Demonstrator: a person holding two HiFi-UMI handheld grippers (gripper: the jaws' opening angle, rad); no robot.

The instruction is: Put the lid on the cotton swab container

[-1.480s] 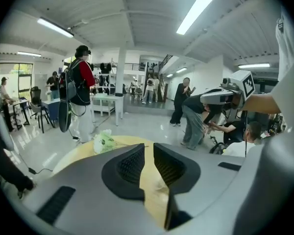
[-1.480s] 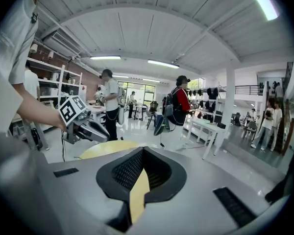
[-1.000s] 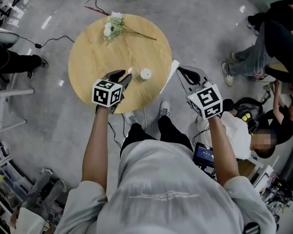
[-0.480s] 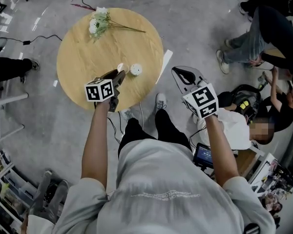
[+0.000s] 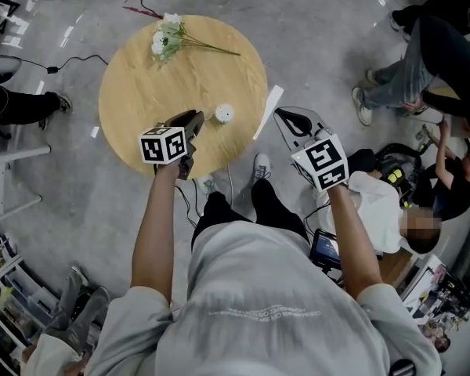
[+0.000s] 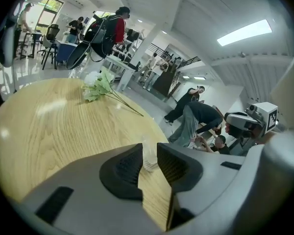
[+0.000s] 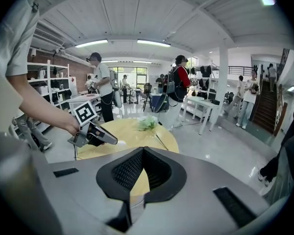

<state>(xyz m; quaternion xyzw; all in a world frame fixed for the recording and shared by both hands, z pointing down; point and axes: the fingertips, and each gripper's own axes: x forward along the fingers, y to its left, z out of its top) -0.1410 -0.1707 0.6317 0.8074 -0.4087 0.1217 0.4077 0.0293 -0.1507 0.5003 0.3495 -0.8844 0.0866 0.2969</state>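
Note:
The cotton swab container (image 5: 224, 113), small and white, stands on the round wooden table (image 5: 141, 92) near its right front edge. My left gripper (image 5: 197, 119) reaches in just left of it and covers the spot where the lid lay. In the left gripper view its jaws (image 6: 149, 153) are closing, and a clear plastic piece, apparently the lid (image 6: 150, 162), fills the narrow gap and touches both pads. My right gripper (image 5: 287, 117) hangs off the table's right side over the floor. Its jaws (image 7: 143, 153) are shut with nothing between them.
A bunch of white flowers (image 5: 166, 37) lies at the table's far side. A white strip (image 5: 267, 103) lies on the floor by the right rim. Cables (image 5: 70, 63) trail on the floor to the left. People sit at the right (image 5: 423, 69) and stand in the background (image 7: 102, 89).
The left gripper has moved forward over the lid, which no longer shows in the head view, and its jaws have narrowed. The right gripper has stayed beside the table.

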